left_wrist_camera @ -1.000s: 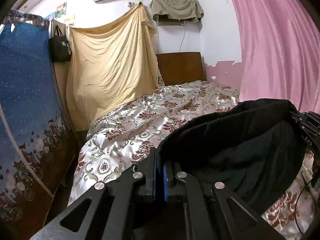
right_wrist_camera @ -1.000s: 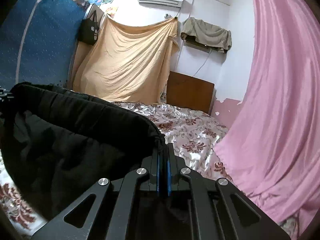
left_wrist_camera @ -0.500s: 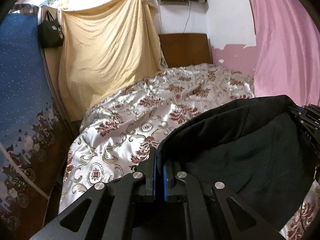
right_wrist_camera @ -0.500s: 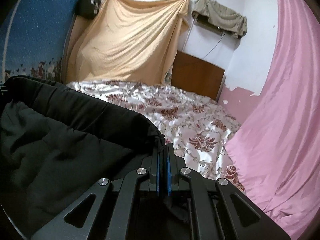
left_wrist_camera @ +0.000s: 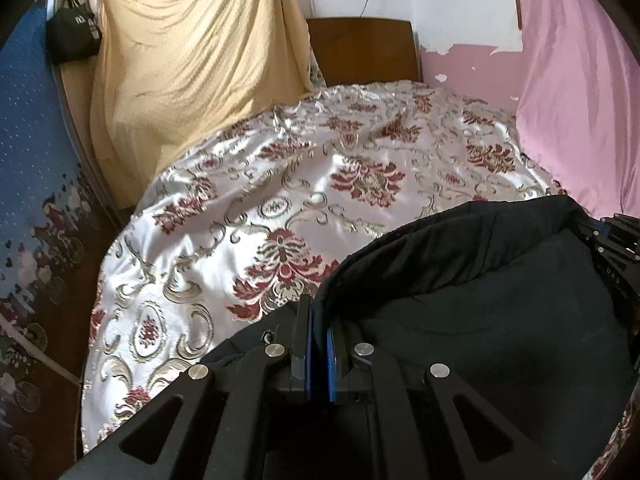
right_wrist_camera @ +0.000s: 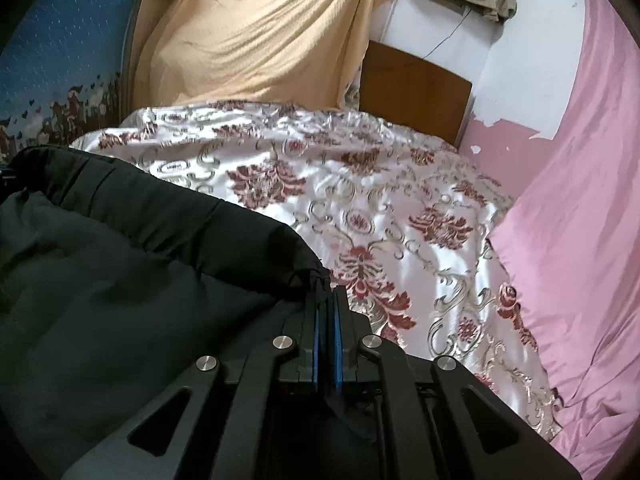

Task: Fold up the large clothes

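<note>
Left gripper [left_wrist_camera: 318, 344], lower centre: clenched on the garment [left_wrist_camera: 480, 304] hem, cloth pinched between the jaws. Right gripper [right_wrist_camera: 326, 320]: likewise clenched on its opposite corner. Garment hung stretched between both, lower frame, seemingly for laying flat. Beyond: bedspread [left_wrist_camera: 312, 184]; headboard [left_wrist_camera: 362, 50], top.

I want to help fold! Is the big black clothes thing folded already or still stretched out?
Stretched out. The black garment hangs between the left gripper and right gripper, each shut on its edge above the bedspread. No neat fold shows.
</note>
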Available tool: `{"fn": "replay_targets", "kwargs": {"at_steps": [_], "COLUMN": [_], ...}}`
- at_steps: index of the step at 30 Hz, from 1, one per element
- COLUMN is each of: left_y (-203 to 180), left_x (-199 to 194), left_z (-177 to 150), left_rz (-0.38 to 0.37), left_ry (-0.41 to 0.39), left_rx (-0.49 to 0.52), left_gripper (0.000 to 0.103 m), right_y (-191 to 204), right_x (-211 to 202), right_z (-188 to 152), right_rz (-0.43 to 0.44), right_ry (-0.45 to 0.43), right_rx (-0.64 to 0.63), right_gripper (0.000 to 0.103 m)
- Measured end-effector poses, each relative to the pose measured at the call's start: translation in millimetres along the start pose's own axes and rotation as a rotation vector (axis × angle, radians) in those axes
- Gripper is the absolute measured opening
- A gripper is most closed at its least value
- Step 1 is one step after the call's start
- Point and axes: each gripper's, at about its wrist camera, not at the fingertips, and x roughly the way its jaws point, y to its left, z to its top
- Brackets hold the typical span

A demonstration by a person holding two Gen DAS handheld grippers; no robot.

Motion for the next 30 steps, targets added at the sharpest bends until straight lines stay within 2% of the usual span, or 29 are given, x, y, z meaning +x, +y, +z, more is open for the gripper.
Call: {"fn": "replay_targets", "kwargs": {"at_steps": [7,13,15,17,19,20,24,25,28,30], "left_y": [7,13,17,19,24,26,29,26,15,1], "left_x": [37,37,32,24,8,1,-22,-30,-50,-61], "left_z": [-6,-5,-4,-2,-2,-1,-4,-9,-27,-45], "left_rz": [-0.047,-0.079,-0.097,-0.112,-0.107,-0.107,-0.136,-0.154,-0.202,-0.241], "left_ry": [0.094,0.103,0.098,0.075,0.009,-0.017,-0.055,-0.066,-0.105,-0.134], "left_rx": [-0.055,-0.105,-0.123,-0.141,-0.173,-0.186,-0.215,-0.208,-0.165,-0.122], "left_gripper": [0.007,0.013,0.029,0.072,0.084,0.088,0.089,0.090,0.095,0.097], "right_y": [7,4,0,-6,-11,-14,-22,-23,-25,-20], "right_x": [20,21,16,9,1,-7,-32,-37,-61,-75], "right_z": [-13,-14,-15,-15,-15,-16,-19,-20,-34,-49], "right_rz": [0.012,0.038,0.063,0.078,0.084,0.084,0.099,0.113,0.205,0.294], "right_ry": [0.051,0.055,0.039,0.025,0.002,-0.021,-0.062,-0.069,-0.108,-0.122], "right_rx": [-0.018,-0.005,0.012,0.031,0.050,0.061,0.078,0.085,0.119,0.129], "right_gripper": [0.006,0.009,0.013,0.023,0.049,0.054,0.063,0.068,0.080,0.082]}}
